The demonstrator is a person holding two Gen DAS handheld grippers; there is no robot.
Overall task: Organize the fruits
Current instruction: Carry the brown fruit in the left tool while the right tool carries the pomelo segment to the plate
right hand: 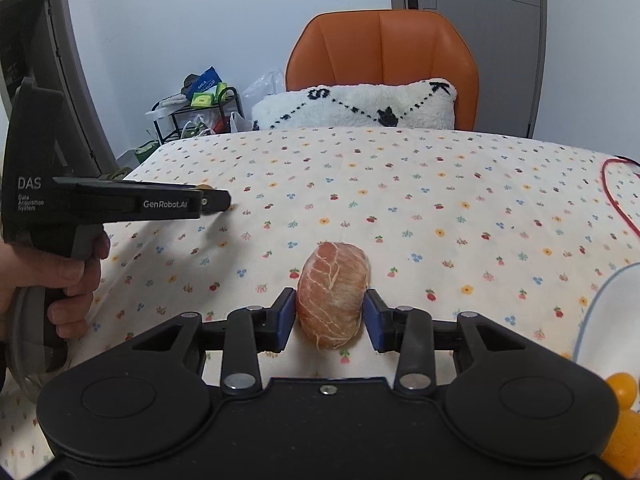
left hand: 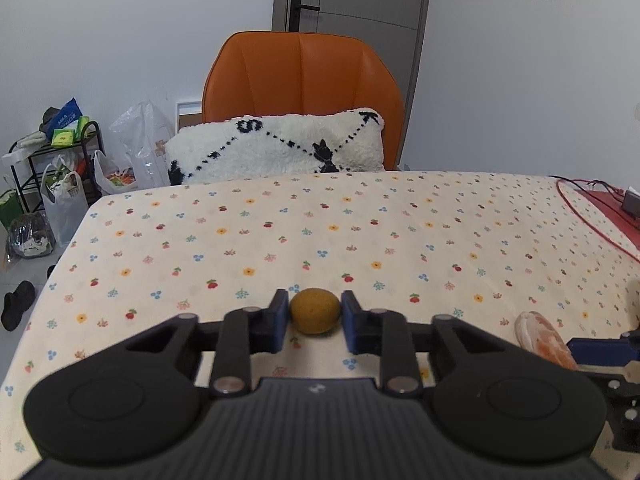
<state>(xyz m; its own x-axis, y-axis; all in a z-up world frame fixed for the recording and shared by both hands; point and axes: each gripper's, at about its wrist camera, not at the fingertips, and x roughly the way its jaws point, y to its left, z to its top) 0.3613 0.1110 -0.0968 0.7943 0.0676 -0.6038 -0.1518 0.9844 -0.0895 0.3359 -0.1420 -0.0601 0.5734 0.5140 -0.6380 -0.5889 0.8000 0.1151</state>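
Left gripper [left hand: 314, 312] is clenching a small brownish-yellow round fruit [left hand: 315, 310]; both blue pads [left hand: 280, 320] are pressing against its sides, and the fruit is sitting low over the floral tablecloth [left hand: 280, 232]. In the right wrist view this same tool is appearing side-on at the left, with a person's hand [right hand: 60, 276] wrapping its grip.

Right gripper [right hand: 330, 312] is bracketing a peeled pinkish citrus piece [right hand: 333, 292], which is lying on the cloth. The left pad is meeting the fruit's side; at the right pad, contact is appearing to be made but cannot be told for certain. The same piece is showing at the lower right of the left wrist view [left hand: 540, 336], just beside the blue finger of the right gripper.

A white plate with a blue rim [right hand: 600, 304] is sitting at the right edge of the table, with orange fruits [right hand: 622, 390] near it at the lower right corner.

Beyond the table an orange chair [left hand: 304, 76] is holding a white cushion with black markings [left hand: 280, 144]. A red cable [left hand: 580, 216] is trailing across the far right of the cloth
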